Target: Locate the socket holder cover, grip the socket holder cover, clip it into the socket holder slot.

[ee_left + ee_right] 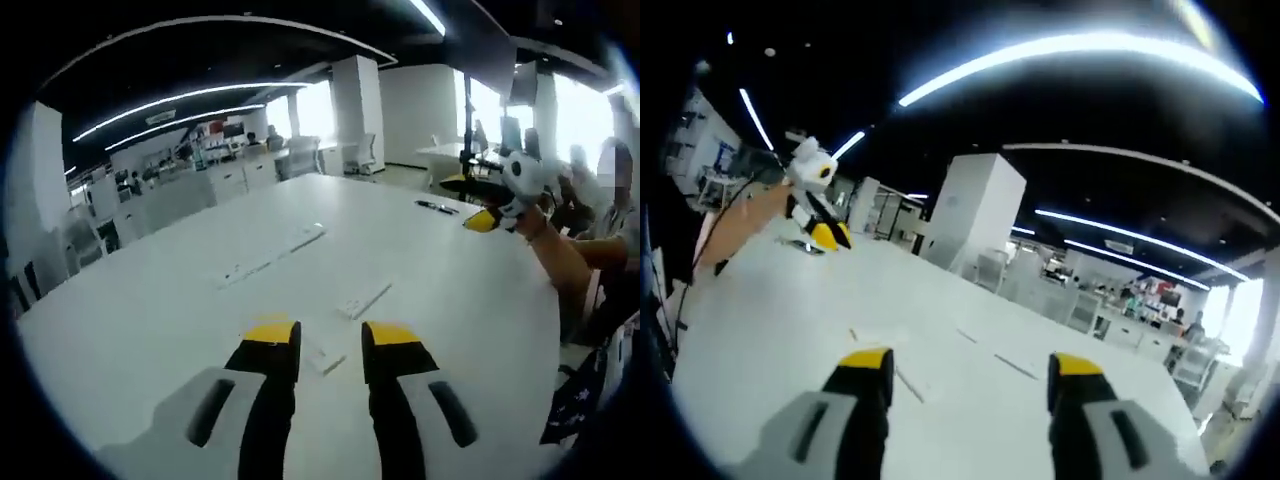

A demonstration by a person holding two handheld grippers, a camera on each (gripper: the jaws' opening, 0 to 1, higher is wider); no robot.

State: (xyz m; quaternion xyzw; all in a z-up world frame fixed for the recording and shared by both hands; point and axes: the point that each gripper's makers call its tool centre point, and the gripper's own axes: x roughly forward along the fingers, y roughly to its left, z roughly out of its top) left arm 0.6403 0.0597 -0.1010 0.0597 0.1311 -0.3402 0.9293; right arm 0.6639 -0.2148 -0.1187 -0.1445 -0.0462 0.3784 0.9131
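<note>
Closest in, the left tongs [331, 341] hang just above the white bench [150, 300], tips apart with nothing between them. Right beyond the tips lies a small white piece [326, 359], likely the socket holder cover, though it's too blurred to be sure. Farther out sit a short white strip [364, 299] and a long socket holder [272, 255], both with their long axes running away from the left tongs and slanting to the right in the left gripper view. Over in the right gripper view, the right tongs [967, 375] are spread wide and empty, raised over the bench. This looks like the locating step. To do it well, I'd say come down square over the small piece, tips straddling its narrow width, and close gently so it doesn't skid on that smooth top.
</note>
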